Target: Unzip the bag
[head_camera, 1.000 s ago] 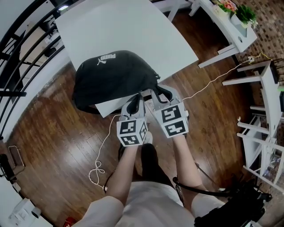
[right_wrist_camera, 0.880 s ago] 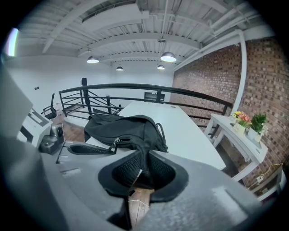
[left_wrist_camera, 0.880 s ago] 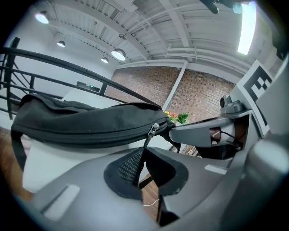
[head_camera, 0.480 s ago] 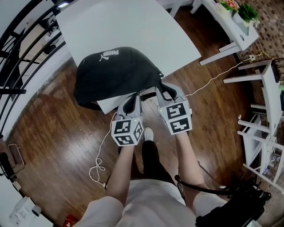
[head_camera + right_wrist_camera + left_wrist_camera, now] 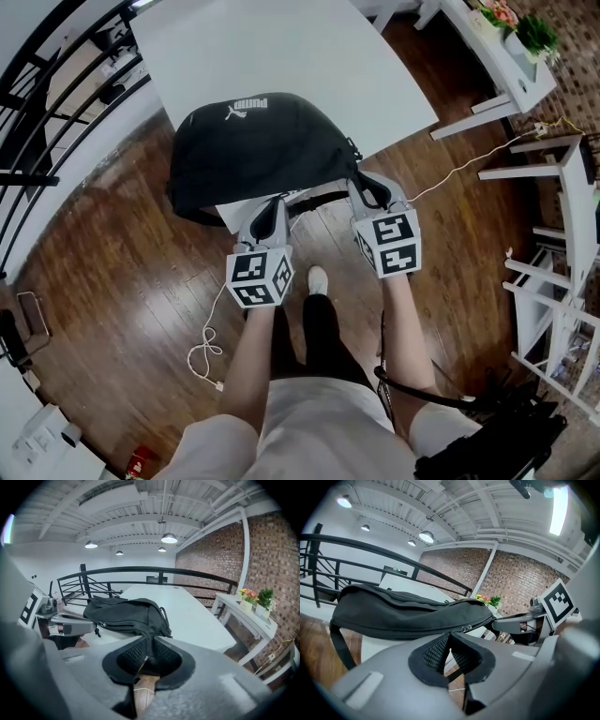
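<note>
A black Puma bag [image 5: 262, 150] lies at the front corner of the white table [image 5: 281, 47] and hangs over its edge. My left gripper [image 5: 275, 208] is at the bag's near side, its jaws shut on the zipper pull [image 5: 466, 629], which sits right at the tips [image 5: 449, 635]. My right gripper [image 5: 367, 190] is at the bag's right end, shut on a fold of the black fabric [image 5: 149, 641]. In the right gripper view the left gripper [image 5: 93, 626] touches the zipper line on the bag [image 5: 126, 613]. A dark band of the bag stretches between the two grippers.
A white side table with plants [image 5: 497, 56] stands at the top right, and white frames [image 5: 562, 234] line the right side. A black railing [image 5: 37, 103] runs along the left. A white cable [image 5: 211, 347] lies on the wooden floor by the person's feet.
The two grippers have drawn apart: the left one has moved left and toward the person, the right one right. The bag's near edge is stretched out between them.
</note>
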`<state>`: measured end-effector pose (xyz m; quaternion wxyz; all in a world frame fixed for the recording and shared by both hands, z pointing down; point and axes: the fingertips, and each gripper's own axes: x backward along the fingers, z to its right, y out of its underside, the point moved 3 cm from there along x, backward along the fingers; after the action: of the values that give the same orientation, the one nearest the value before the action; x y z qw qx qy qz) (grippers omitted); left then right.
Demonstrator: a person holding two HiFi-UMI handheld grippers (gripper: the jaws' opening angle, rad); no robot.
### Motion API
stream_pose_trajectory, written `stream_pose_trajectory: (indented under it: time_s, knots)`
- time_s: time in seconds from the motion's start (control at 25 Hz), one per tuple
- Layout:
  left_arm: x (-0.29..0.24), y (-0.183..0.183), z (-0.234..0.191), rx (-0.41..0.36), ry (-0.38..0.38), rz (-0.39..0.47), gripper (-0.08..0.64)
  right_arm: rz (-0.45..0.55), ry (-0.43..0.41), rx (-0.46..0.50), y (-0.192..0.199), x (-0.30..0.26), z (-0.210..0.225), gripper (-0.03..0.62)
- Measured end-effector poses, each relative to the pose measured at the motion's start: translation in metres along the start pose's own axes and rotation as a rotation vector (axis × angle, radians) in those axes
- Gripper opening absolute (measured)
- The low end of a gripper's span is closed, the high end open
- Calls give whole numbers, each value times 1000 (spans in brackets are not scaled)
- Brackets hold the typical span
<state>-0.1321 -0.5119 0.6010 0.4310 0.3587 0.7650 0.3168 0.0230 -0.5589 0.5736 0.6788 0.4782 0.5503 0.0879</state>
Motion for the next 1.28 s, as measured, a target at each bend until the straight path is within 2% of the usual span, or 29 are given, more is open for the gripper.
stream_pose_trajectory:
  time_s: [0.28,0.8,1.28]
  knots:
    - [9,-4,-21,-19,-17,6,26,-22,49,47,0,-4,5,38]
    - [32,-1,-74,-9,-107,5,26,-36,86,-55,11,-18,27,35]
    - [75,1,-151,38,-248,26,28,-61,154,-60,23,-27,26,34]
